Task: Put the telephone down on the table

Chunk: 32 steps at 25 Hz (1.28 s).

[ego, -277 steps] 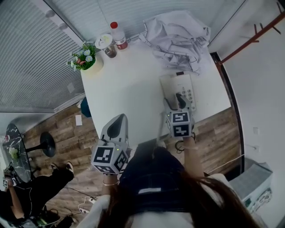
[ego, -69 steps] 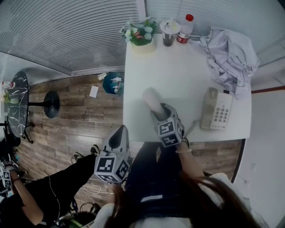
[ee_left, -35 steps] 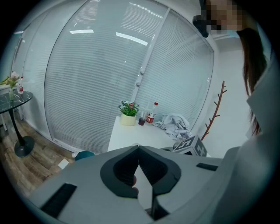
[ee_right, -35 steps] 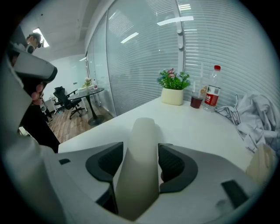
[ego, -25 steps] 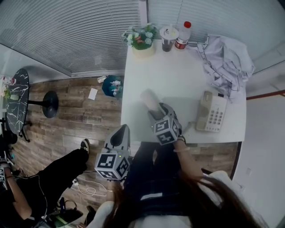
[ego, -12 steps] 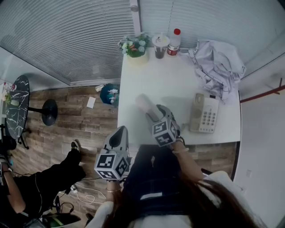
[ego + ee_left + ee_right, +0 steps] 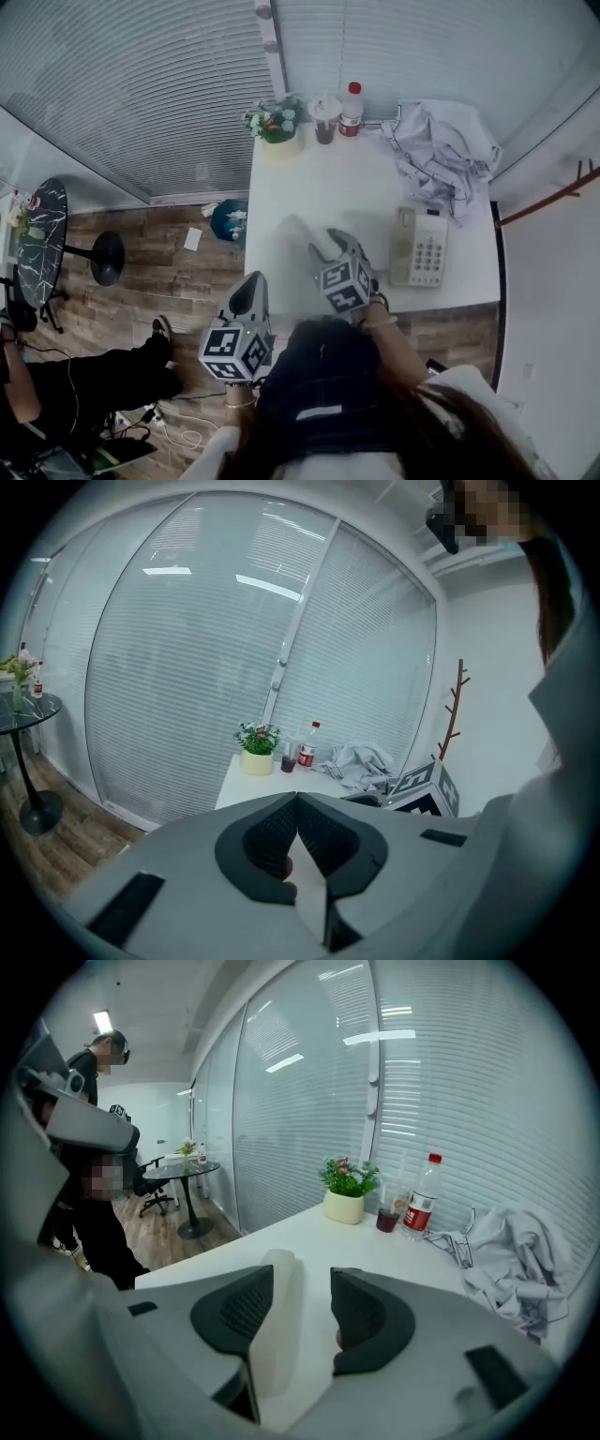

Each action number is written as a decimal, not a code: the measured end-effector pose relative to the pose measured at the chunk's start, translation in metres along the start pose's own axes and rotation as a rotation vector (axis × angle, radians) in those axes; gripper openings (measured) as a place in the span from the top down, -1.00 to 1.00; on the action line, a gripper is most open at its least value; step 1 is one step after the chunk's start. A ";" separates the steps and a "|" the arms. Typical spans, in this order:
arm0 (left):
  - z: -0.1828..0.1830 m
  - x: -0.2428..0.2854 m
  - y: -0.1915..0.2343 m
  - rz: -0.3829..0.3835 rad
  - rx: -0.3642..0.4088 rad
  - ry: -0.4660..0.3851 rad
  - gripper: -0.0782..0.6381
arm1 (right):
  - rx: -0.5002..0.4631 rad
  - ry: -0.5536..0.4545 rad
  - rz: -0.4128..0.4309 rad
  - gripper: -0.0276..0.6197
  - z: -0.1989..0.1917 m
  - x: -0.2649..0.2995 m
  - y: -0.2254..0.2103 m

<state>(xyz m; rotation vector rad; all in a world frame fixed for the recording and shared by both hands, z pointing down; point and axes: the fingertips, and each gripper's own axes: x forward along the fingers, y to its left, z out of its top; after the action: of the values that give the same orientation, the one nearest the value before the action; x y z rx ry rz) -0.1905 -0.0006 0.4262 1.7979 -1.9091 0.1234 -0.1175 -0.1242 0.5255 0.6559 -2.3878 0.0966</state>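
Handset (image 7: 302,232) on table (image 7: 309,173), untouched beneath right hand-held gripper (image 7: 302,1275), jaws closing, empty

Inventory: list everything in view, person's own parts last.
table: one, white, centre
telephone: one, white, table's right edge
handset: one, white, on table, left of telephone
plant: one, green, far left corner
cup: one, dark drink, beside plant
bottle: one, red-capped, beside cup
cloth: one, white, far right corner
bin: one, teal, floor, left
left gripper: one, grey, jaws shut, off table
right gripper: one, grey, jaws apart, just been closing, nothing between, over handset
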 end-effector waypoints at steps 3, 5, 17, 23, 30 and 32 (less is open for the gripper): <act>0.004 0.001 -0.003 -0.001 0.008 -0.010 0.78 | 0.004 -0.017 -0.018 0.38 0.003 -0.006 -0.008; 0.008 0.001 -0.006 -0.004 0.014 -0.020 0.78 | 0.009 -0.025 -0.031 0.44 0.004 -0.009 -0.013; 0.015 -0.003 -0.010 -0.001 0.036 -0.046 0.78 | 0.040 -0.082 -0.107 0.82 0.014 -0.034 -0.037; 0.016 -0.005 -0.016 -0.001 0.038 -0.050 0.78 | 0.057 -0.103 -0.126 0.91 0.012 -0.047 -0.047; 0.018 -0.005 -0.032 -0.014 0.050 -0.067 0.78 | 0.074 -0.149 -0.122 0.92 0.010 -0.067 -0.055; 0.017 -0.004 -0.037 -0.020 0.052 -0.068 0.78 | 0.093 -0.163 -0.115 0.92 0.009 -0.075 -0.056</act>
<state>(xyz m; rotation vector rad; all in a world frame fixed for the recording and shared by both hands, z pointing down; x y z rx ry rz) -0.1604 -0.0080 0.3994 1.8769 -1.9509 0.1074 -0.0465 -0.1428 0.4672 0.8733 -2.5065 0.1093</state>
